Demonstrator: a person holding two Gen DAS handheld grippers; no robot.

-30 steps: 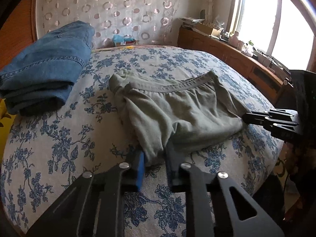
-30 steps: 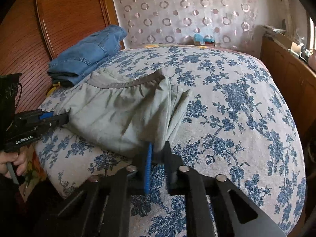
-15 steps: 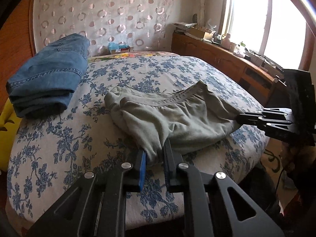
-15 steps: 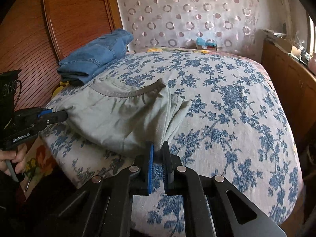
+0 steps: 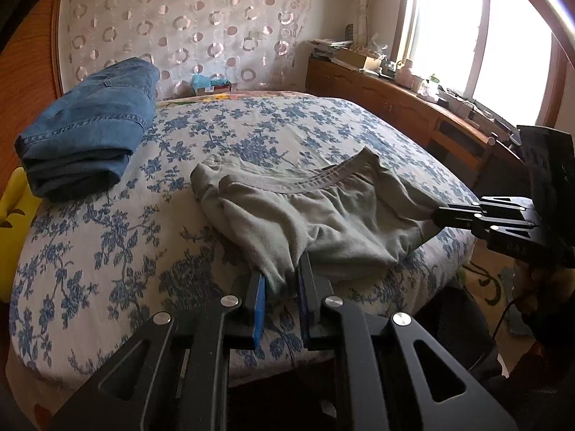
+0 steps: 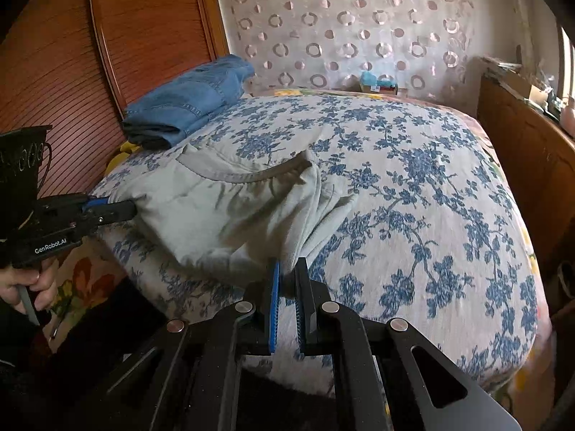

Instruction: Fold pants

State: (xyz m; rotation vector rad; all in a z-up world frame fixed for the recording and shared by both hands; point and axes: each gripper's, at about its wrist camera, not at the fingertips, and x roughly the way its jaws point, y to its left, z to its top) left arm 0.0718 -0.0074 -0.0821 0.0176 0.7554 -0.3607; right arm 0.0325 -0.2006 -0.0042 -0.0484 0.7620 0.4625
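Grey-green pants (image 5: 323,215) (image 6: 222,208), folded short with the waistband at the far side, lie at the near edge of the bed. My left gripper (image 5: 282,280) is shut on their near left corner, a bunch of cloth pinched between the blue pads. My right gripper (image 6: 286,280) is shut on the other near corner. Each gripper shows in the other's view: the right gripper (image 5: 442,213) at the right edge, the left gripper (image 6: 125,208) at the left, with a hand (image 6: 25,283) on its handle. The cloth stretches between the two.
The bed's blue-flowered cover (image 5: 107,251) (image 6: 431,215) drops off just below the grippers. Folded blue jeans (image 5: 90,125) (image 6: 190,104) sit at the far left by the wooden headboard (image 6: 72,72). A wooden sideboard (image 5: 413,115) under the window runs along the right.
Both grippers have drawn back toward the bed's near edge, dragging the pants with them. The pants now lie at the edge with the near hem overhanging. Both grips held.
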